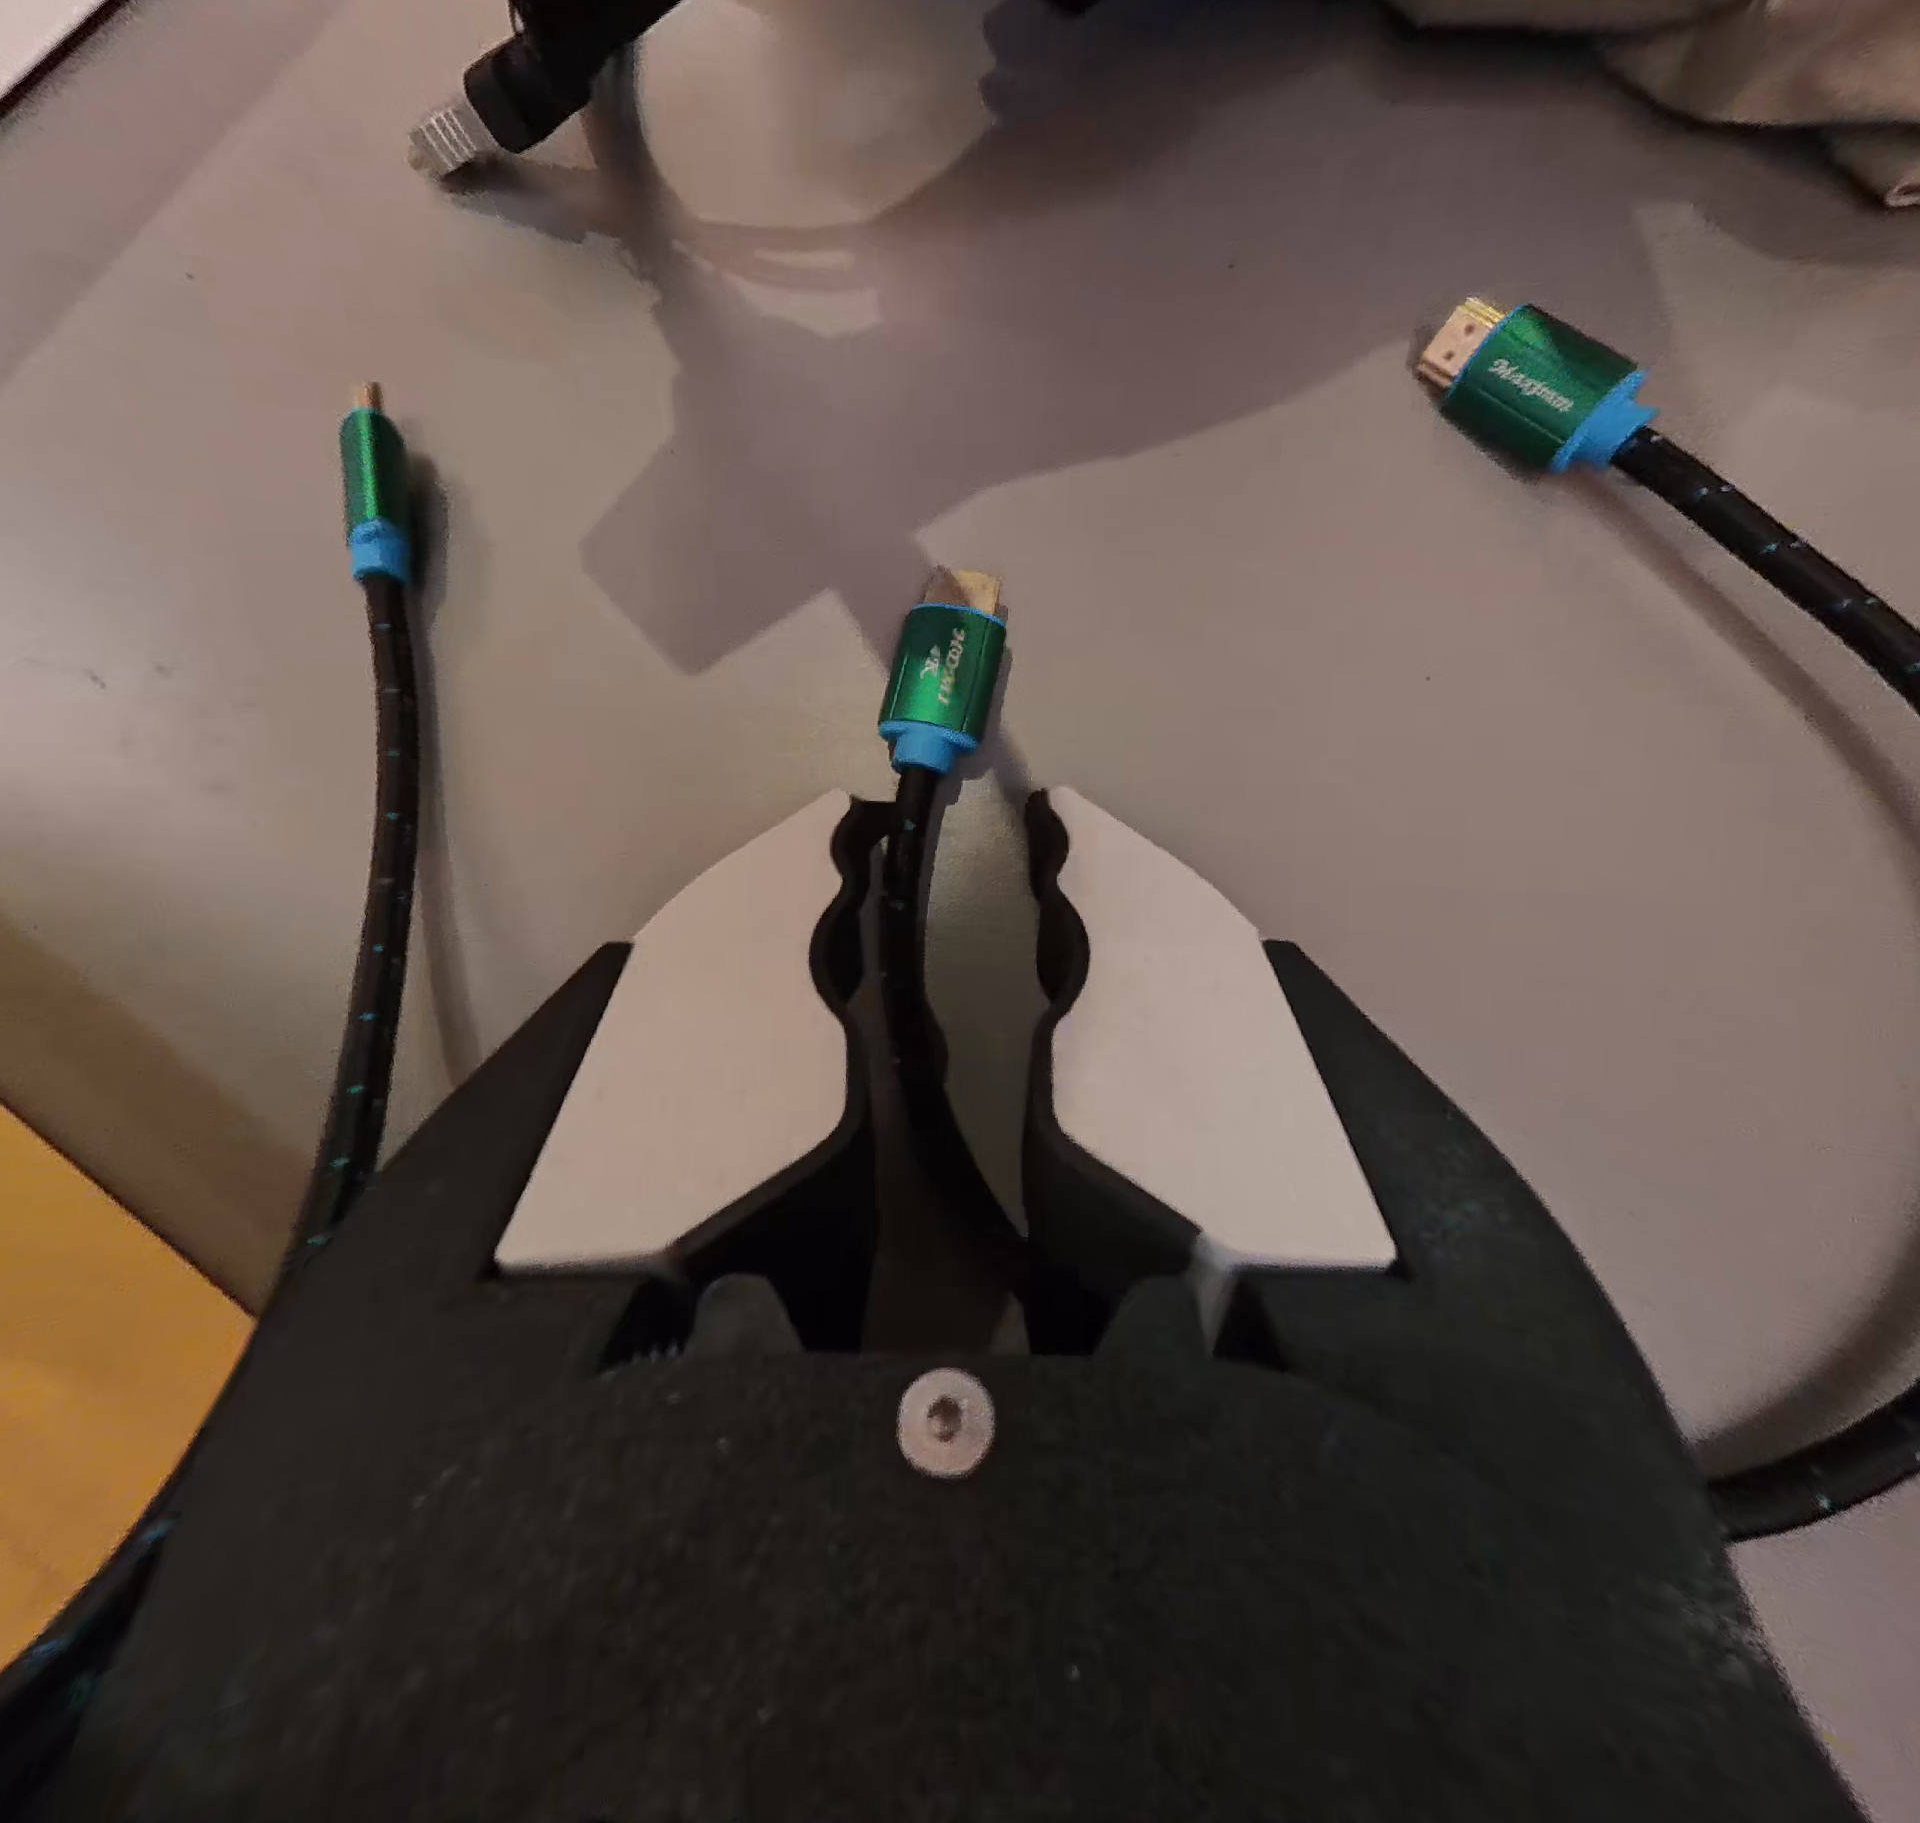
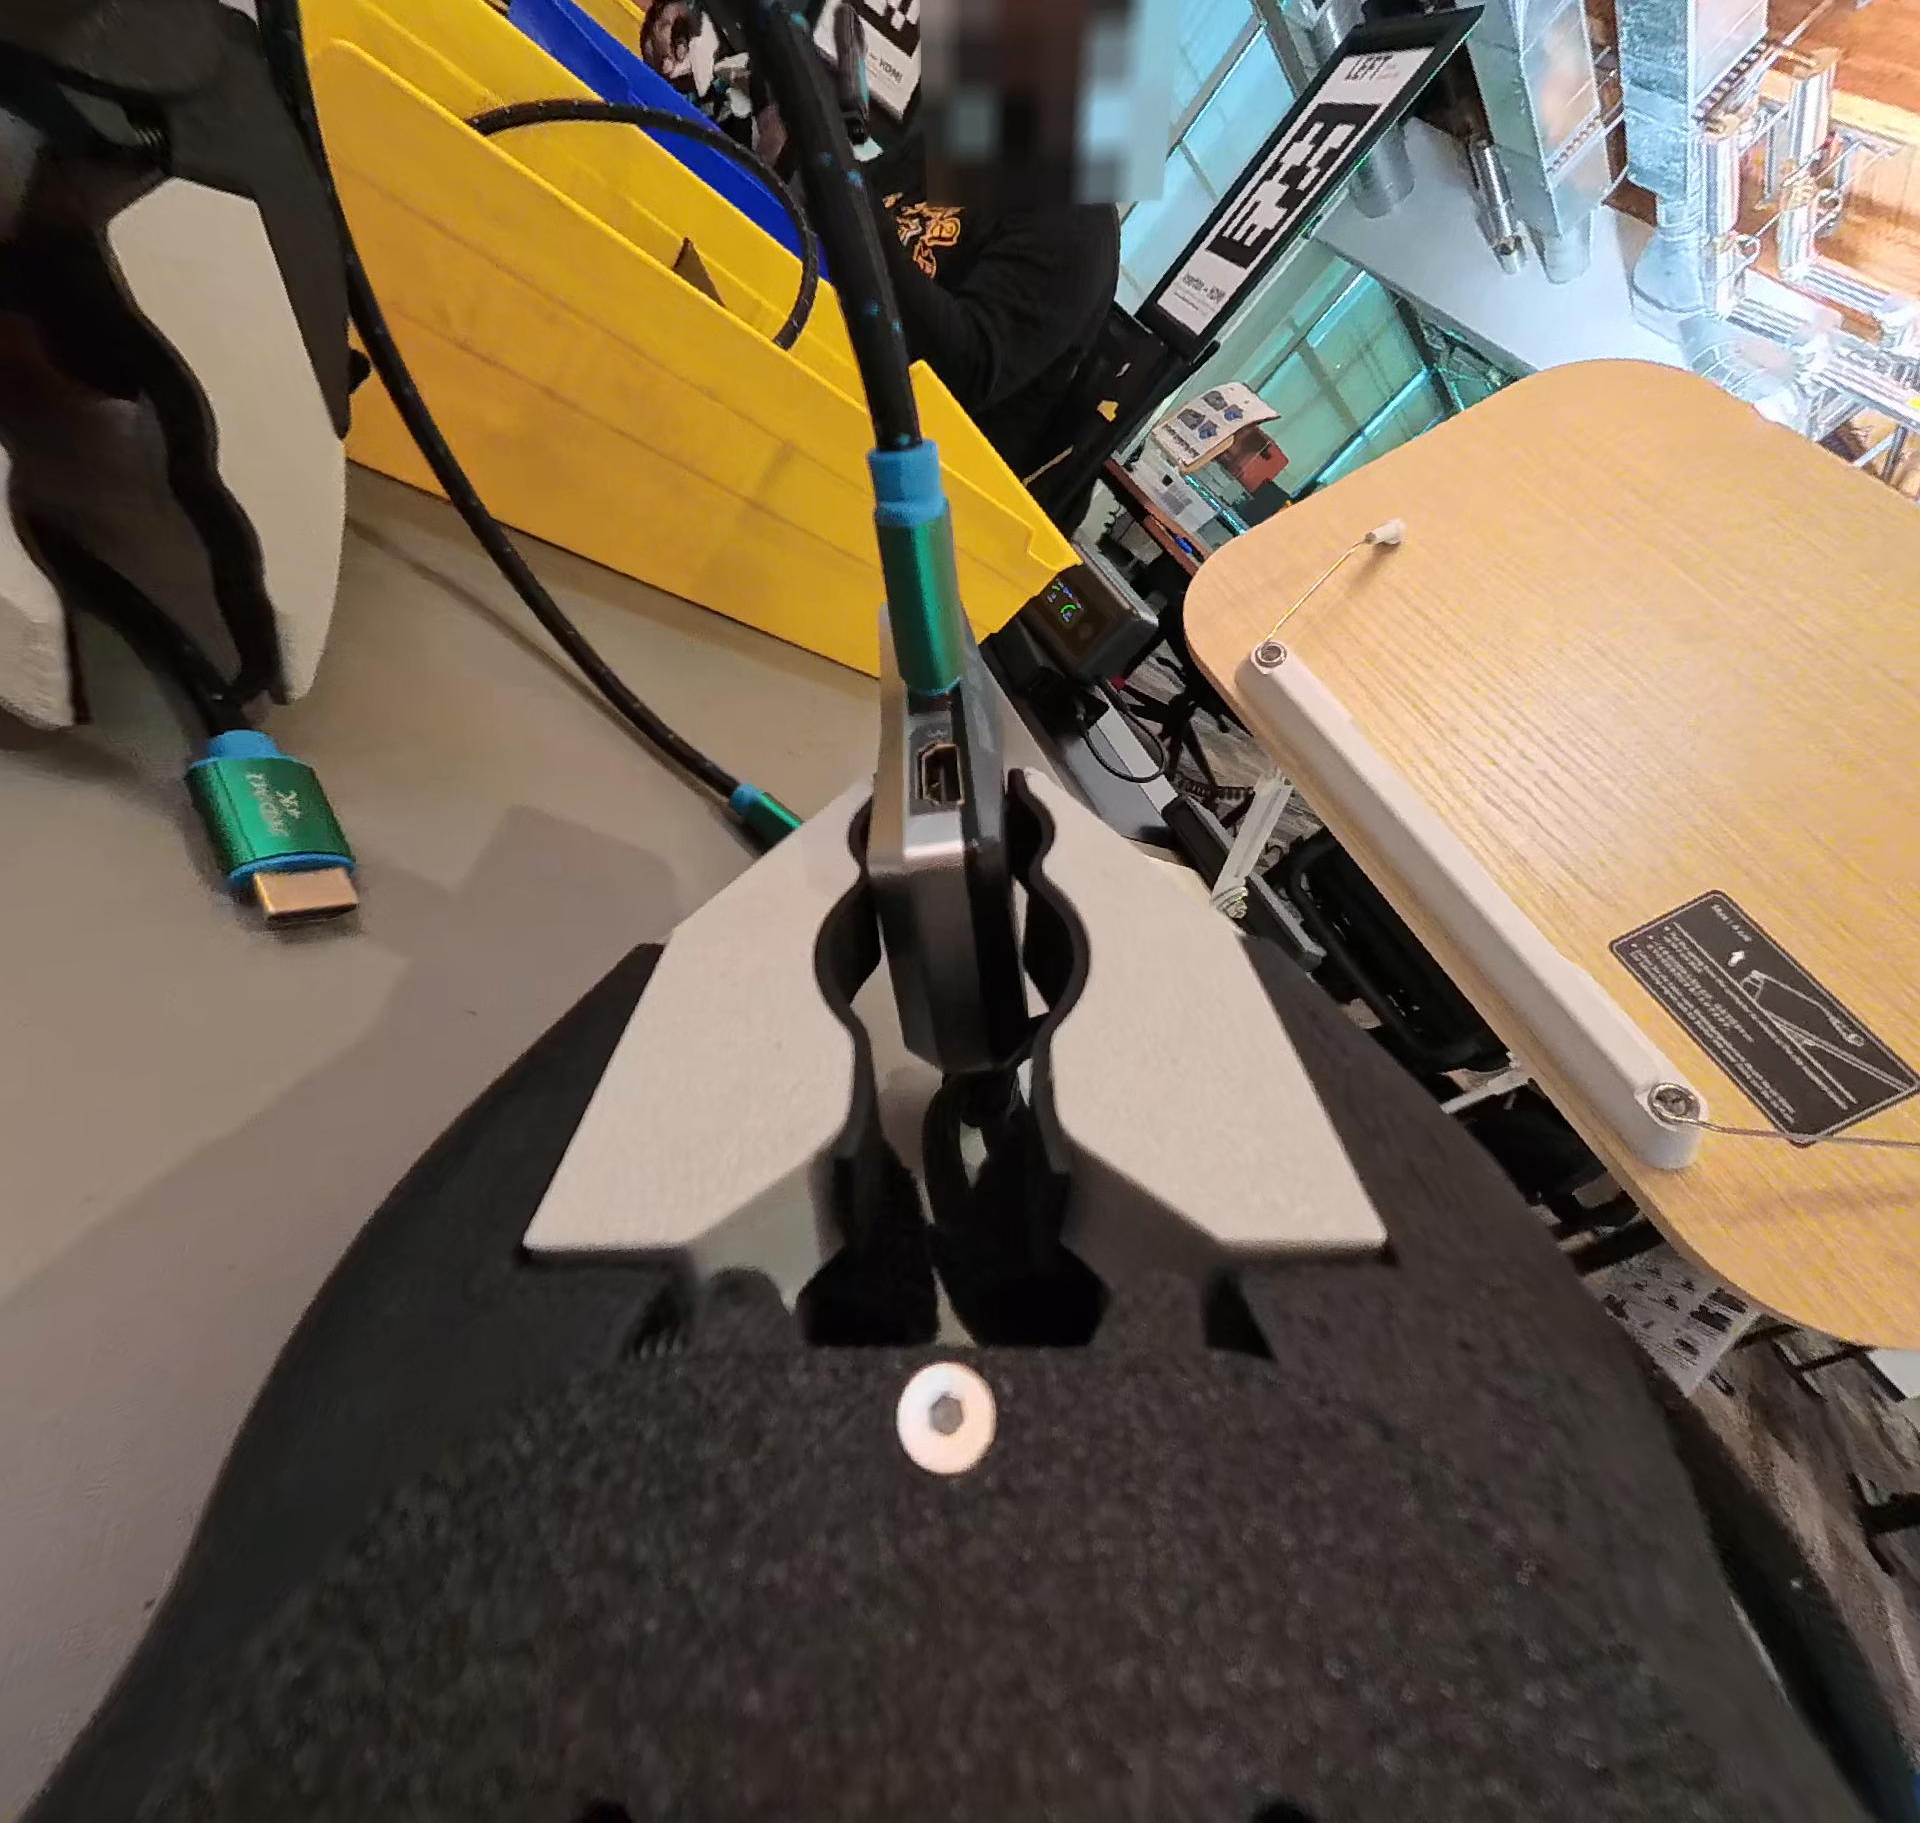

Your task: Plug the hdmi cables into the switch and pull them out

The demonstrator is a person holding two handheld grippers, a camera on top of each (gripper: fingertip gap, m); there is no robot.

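Grey switch [image 2: 940, 900] pinched in right tongs [image 2: 940, 838], half hidden; left tongs [image 1: 951, 807] narrow around braided cable [image 1: 909, 942].

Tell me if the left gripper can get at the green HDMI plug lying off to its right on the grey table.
Probably yes. The left gripper is open, though a cable runs between its fingers. That HDMI plug lies flat on the grey table with bare surface around it.

Grey tabletop [image 1: 1195, 734], yellow bins [image 2: 582, 339], wooden side table [image 2: 1621, 630], windows behind.
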